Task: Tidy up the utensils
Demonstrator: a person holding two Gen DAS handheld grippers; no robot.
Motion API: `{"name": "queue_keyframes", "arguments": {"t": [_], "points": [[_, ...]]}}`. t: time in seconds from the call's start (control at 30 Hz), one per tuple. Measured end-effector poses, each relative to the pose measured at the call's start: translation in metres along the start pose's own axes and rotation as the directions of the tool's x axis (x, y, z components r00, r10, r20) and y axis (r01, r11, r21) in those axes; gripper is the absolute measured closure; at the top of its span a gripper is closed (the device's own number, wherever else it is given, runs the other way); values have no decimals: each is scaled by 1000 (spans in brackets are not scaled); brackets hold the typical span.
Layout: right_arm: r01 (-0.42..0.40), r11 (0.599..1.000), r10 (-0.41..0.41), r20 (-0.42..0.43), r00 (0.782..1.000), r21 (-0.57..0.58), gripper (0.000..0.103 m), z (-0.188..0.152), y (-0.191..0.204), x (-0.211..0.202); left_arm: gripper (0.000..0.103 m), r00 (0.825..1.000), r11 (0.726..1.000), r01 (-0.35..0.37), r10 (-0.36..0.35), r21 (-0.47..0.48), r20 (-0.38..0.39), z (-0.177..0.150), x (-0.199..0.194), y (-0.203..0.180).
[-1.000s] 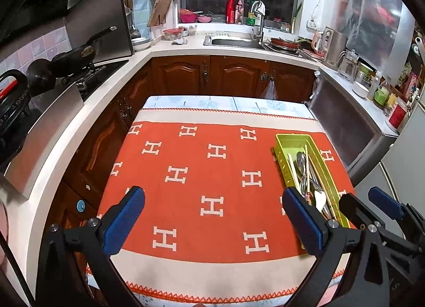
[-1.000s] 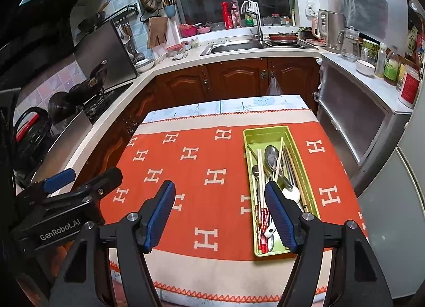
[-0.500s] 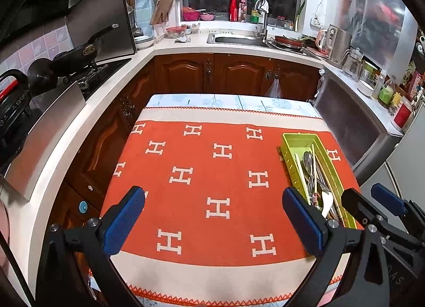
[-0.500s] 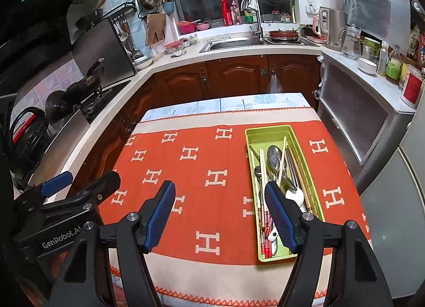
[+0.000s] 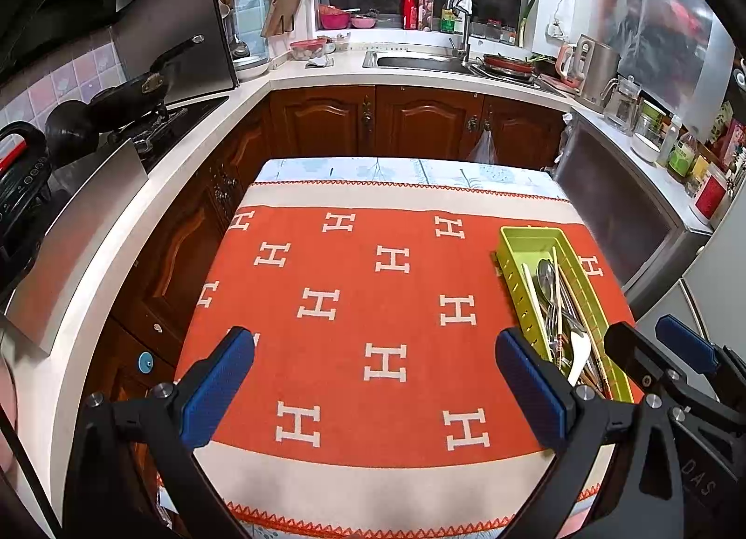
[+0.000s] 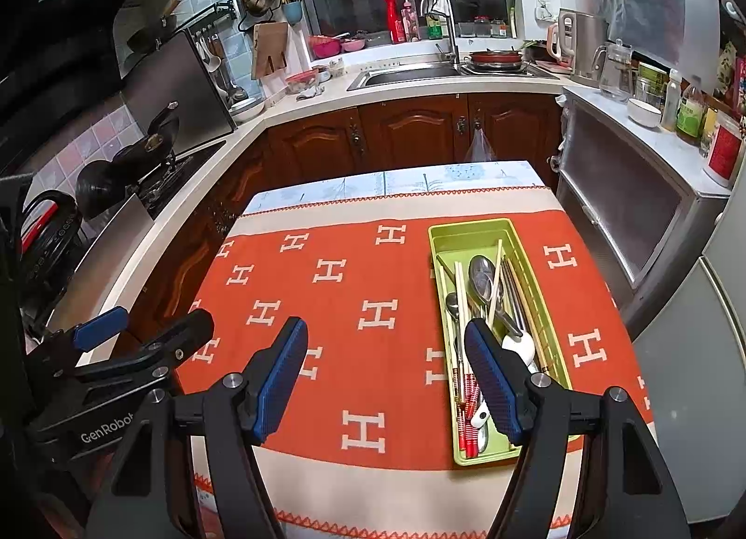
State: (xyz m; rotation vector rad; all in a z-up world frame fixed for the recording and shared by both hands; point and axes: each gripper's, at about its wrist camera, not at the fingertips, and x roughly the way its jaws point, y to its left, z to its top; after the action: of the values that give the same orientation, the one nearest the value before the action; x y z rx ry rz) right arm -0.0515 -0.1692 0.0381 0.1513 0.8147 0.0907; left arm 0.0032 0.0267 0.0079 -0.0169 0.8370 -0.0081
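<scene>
On the left a stove (image 5: 154, 119) carries a dark pan (image 5: 135, 89) against the counter. The left gripper (image 5: 373, 380) hangs over the near part of the orange cloth (image 5: 354, 320) with its blue pads spread wide and nothing between them. The cloth, patterned with white H marks, covers a small table (image 6: 387, 180) in the middle of the kitchen. The right gripper (image 6: 387, 376) is also spread wide and empty, above the cloth's near half; its right pad sits in front of the tray's near end. The green tray (image 6: 466, 231) lies lengthwise on the right side of the cloth. In it the utensils lie jumbled: a steel spoon (image 6: 482, 275), pale chopsticks (image 6: 495, 280), a white spoon (image 6: 520, 348) and red-patterned handles (image 6: 468, 418) at the near end. Behind the table, a sink (image 6: 410, 75) sits under the window.
</scene>
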Motion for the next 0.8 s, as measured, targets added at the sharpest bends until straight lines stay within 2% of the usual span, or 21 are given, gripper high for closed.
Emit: {"name": "queue_keyframes", "arguments": {"t": [0.8], "points": [[-5, 1000, 5, -6, 1000, 4, 32, -3, 0, 10, 1, 1000, 1000, -8, 8, 4, -18, -2, 5, 1]]}}
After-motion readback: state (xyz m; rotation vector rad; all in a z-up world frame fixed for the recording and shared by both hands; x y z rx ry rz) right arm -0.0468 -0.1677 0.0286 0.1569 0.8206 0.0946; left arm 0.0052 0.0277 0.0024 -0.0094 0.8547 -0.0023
